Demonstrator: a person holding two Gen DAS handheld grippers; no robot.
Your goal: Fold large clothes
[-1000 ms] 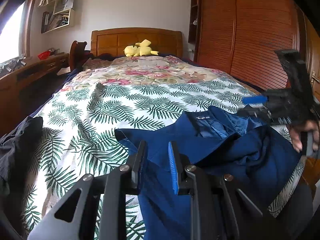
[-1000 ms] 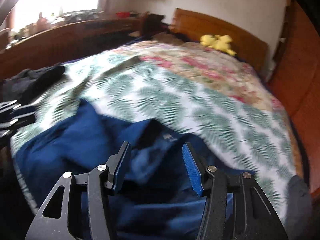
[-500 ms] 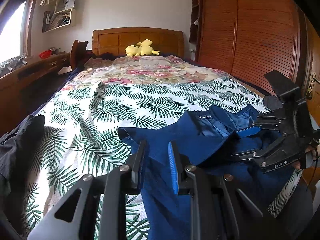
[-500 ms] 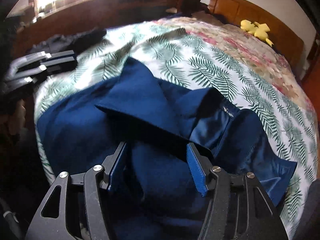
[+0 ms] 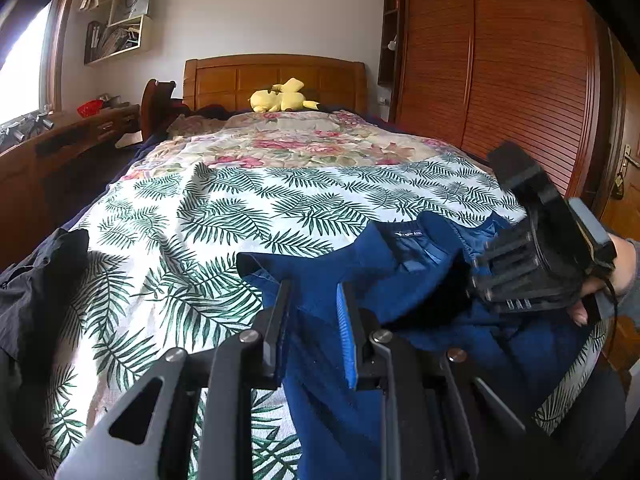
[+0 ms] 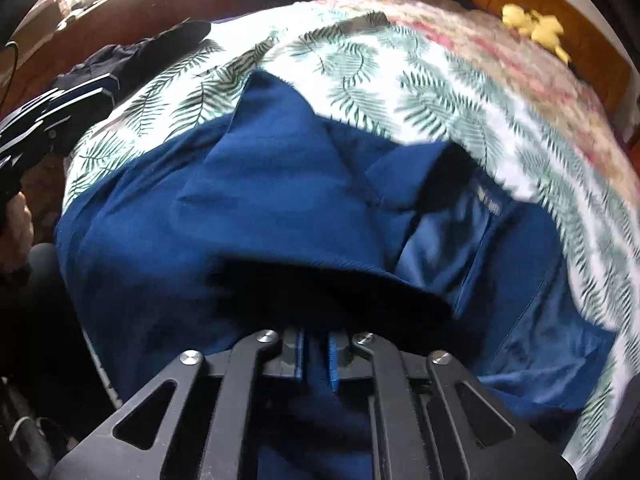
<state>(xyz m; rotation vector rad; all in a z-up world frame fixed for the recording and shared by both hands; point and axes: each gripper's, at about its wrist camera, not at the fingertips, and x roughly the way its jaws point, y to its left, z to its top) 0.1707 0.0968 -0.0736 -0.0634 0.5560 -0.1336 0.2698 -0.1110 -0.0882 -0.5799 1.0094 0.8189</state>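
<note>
- Your blue garment (image 5: 340,280) lies rumpled at the near end of the bed (image 5: 240,208), on the palm-leaf cover, with its collar and label turned up toward the headboard.
- Your left gripper (image 5: 312,312) sits low over the garment's near left part. Its jaws stand a little apart with blue cloth running between them; you cannot tell from these views whether the pads actually press the cloth.
- Your right gripper (image 6: 316,354) points steeply down into the middle of the garment. Its jaws have just closed and are now drawn together, pinching a fold of the blue cloth that rises in a dark ridge right in front of them.
- In the left view, your right gripper (image 5: 536,248) shows at the garment's right side, with your hand (image 5: 616,272) behind it.
- A dark piece of clothing (image 5: 40,272) lies at the bed's left edge, apart from the blue garment.
- A yellow plush toy (image 5: 282,96) rests against the wooden headboard, far from both tools.
</note>
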